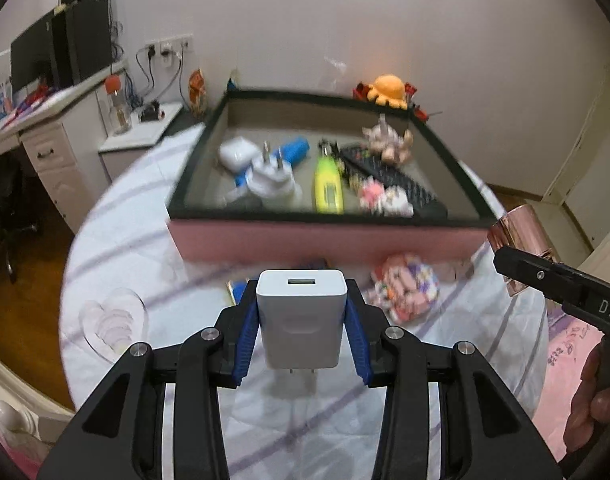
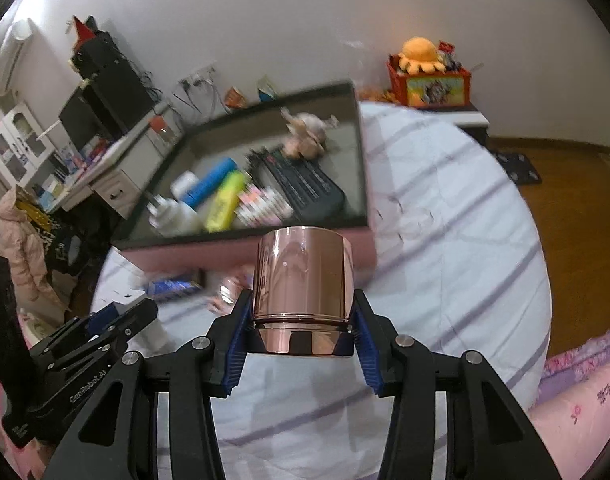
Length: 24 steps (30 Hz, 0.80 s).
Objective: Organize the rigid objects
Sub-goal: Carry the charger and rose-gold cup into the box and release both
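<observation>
My left gripper [image 1: 302,304] is shut on a white USB charger [image 1: 301,316], held above the bed in front of the pink box [image 1: 305,242]. My right gripper [image 2: 301,320] is shut on a rose-gold metal cup [image 2: 301,280], also held in front of the box [image 2: 185,254]; the cup shows at the right edge of the left wrist view [image 1: 517,236]. The box holds a white plug adapter [image 1: 271,178], a white case [image 1: 237,152], a blue cylinder [image 1: 295,150], a yellow-green device [image 1: 327,184], a black remote [image 1: 389,176] and small toys.
A patterned soft toy [image 1: 405,288], a blue packet [image 2: 175,286] and a clear heart-shaped dish [image 1: 113,320] lie on the striped sheet in front of the box. A desk with monitors [image 1: 45,56] stands left. An orange plush [image 2: 421,56] sits on a red box at the back.
</observation>
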{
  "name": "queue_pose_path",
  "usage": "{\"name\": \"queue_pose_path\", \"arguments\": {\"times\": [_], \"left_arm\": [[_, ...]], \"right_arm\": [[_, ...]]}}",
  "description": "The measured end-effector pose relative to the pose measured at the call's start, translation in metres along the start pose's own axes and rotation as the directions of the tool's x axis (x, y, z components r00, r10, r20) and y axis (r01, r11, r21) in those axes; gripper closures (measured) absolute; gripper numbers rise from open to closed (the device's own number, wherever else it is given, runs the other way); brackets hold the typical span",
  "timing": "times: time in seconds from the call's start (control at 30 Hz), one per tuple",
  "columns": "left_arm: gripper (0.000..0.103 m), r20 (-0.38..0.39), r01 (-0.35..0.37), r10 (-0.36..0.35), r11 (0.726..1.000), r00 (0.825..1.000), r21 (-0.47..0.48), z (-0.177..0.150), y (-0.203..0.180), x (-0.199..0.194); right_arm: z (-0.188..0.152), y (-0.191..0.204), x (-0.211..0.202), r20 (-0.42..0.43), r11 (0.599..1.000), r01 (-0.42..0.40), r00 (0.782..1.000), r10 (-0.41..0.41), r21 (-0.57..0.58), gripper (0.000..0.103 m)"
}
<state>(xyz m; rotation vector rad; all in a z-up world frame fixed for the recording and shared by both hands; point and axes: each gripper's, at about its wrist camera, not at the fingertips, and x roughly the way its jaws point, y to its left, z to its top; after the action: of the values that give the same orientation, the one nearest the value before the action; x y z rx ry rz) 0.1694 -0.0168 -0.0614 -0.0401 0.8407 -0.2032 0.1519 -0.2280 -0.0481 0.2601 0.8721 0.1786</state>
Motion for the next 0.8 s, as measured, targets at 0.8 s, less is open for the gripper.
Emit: {"name": "queue_pose_path", "arguments": {"times": [0.8], "left_arm": [[0.063, 0.048, 0.043, -0.044, 0.999, 0.998, 0.021, 0.143, 0.02, 0.074]], "right_arm": [[0.1, 0.041, 0.073, -0.004, 0.994, -0.012, 1.0, 0.012, -0.112, 0.055]]}}
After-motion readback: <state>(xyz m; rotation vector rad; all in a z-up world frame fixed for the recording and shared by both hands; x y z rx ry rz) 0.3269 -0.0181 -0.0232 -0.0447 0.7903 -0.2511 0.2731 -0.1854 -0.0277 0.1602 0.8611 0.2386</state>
